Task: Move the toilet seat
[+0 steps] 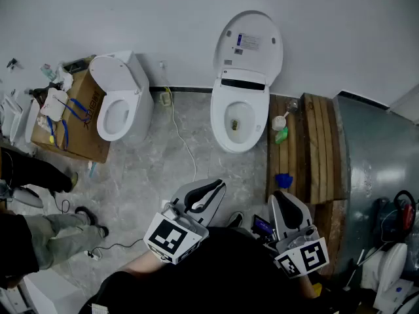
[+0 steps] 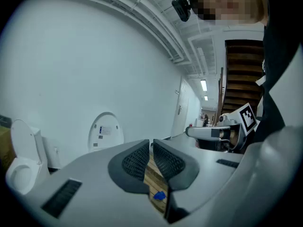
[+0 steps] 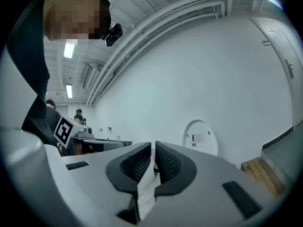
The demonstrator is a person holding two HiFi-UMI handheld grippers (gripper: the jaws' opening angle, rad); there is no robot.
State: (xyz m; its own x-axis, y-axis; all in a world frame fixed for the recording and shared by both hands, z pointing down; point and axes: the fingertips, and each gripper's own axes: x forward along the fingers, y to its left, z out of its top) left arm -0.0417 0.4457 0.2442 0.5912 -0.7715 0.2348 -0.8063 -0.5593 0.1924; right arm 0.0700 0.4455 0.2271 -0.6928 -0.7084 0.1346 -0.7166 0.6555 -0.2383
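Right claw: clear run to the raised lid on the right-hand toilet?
Probably yes. Only floor lies between the right claw and the raised lid; the bottles stand off to the side. The claw is shut, so it would need opening first.

A cardboard box (image 1: 82, 128) stands on the grey stone floor (image 1: 144, 172) against the white wall (image 1: 163, 18), with blue cords (image 1: 73, 113) draped over its top. Just right of the box sits the left-hand toilet (image 1: 121, 103). A thin cable (image 1: 185, 146) trails across the floor. On the wooden slatted platform (image 1: 315, 149) at the right lie a white bottle (image 1: 280, 120), a green bottle (image 1: 281, 135) and a small blue object (image 1: 283, 180). A bystander's grey trouser leg (image 1: 55, 235) and black shoe (image 1: 88, 216) show at the left edge.
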